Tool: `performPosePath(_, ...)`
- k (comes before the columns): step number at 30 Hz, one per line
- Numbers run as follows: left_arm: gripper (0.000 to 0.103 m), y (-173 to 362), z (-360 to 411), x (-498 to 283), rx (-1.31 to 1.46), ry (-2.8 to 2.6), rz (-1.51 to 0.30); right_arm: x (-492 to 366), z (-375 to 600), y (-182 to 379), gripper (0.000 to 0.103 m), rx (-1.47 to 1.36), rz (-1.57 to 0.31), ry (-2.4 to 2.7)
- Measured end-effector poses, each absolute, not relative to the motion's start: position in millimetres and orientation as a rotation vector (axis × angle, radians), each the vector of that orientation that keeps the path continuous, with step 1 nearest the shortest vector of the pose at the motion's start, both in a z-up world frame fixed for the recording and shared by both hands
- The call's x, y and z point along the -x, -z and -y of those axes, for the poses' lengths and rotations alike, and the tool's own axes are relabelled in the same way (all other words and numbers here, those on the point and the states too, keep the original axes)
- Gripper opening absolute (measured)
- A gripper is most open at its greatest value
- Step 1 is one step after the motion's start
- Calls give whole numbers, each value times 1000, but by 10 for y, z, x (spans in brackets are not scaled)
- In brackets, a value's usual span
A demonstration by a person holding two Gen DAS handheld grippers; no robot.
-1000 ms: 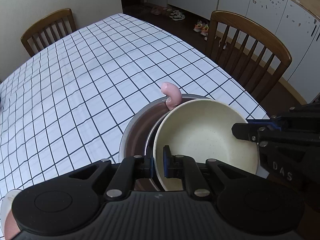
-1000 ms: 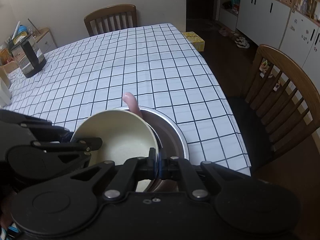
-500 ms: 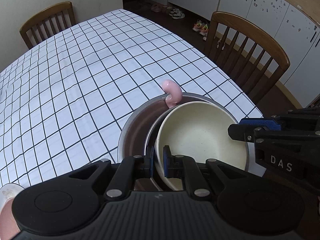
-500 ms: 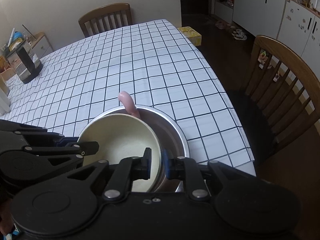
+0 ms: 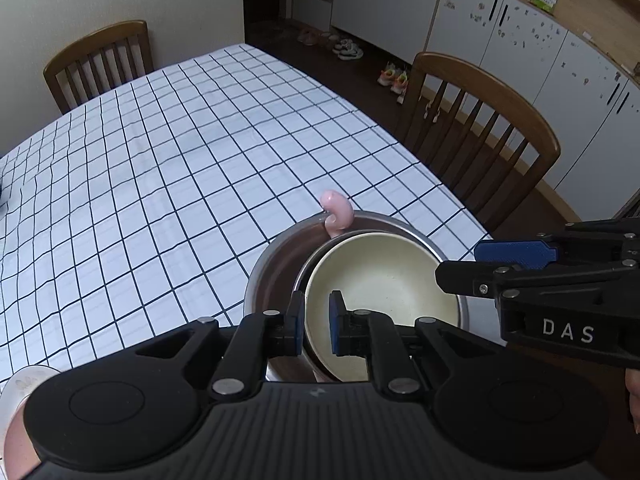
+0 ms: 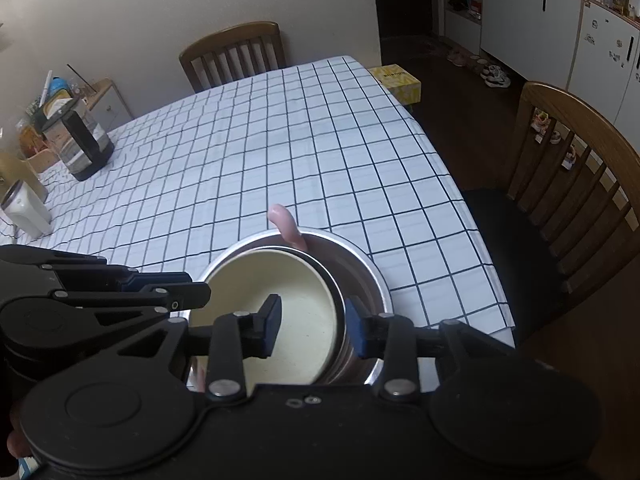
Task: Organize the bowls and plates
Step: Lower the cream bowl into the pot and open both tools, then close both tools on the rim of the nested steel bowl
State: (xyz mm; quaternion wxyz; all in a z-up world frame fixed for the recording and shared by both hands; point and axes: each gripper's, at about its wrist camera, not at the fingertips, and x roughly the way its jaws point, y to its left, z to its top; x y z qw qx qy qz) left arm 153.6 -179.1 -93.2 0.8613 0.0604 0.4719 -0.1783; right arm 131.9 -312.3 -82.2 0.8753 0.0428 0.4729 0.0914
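A cream bowl (image 5: 380,292) ringed by a thin metal rim rests inside a large steel bowl (image 5: 256,280) near the table's right edge. A pink handle (image 5: 338,214) curls up over the steel bowl's far rim. My left gripper (image 5: 316,324) is shut on the cream bowl's near rim. In the right wrist view, my right gripper (image 6: 314,326) has its jaws opening. The cream bowl's (image 6: 296,288) rim lies between them, and the pads do not press on it. The steel bowl (image 6: 372,292) and the pink handle (image 6: 286,224) show there too. Each gripper shows in the other's view: the right gripper (image 5: 458,264), the left gripper (image 6: 198,286).
The checked tablecloth (image 6: 260,152) covers the table. At its far left stand a dark kettle-like container (image 6: 78,144) and a white jar (image 6: 24,212). Wooden chairs stand at the far end (image 6: 236,52) and on the right (image 6: 576,168). A yellow box (image 6: 396,80) lies on the floor.
My right gripper's jaws have parted from the cream bowl's rim. Both grippers have risen a little, and the cream bowl now sits flatter in the steel bowl.
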Motion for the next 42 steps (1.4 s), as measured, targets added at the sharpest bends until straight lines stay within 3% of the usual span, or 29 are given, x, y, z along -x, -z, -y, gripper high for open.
performPosePath(7,14,807,1689,-1431,-103,379,-968,-1248,3153,667,44,-97,-958,-217)
performPosePath(12,36,749,1604,-1375,-83,366,-946,-1200,3183,571,53,-98,-931,-224)
performPosePath(14,55,720,1569,-1340,-80,358,-932,-1180,3204,541,60,-99,-921,-224)
performPosePath(18,62,686,1495,-1289,-69,352,-915,-1146,3244,497,66,-93,-904,-227)
performPosePath(22,72,719,1415,-1276,-50,333,-919,-1117,3311,488,79,-97,-892,-229)
performPosePath(29,73,895,1224,-1307,-13,293,-948,-1114,3474,600,97,-84,-883,-213)
performPosePath(39,73,1292,1052,-1422,-5,244,-988,-1248,3754,995,97,-97,-964,-177)
performPosePath(42,73,1416,1051,-1485,0,239,-1007,-1314,3787,1136,92,-94,-995,-163)
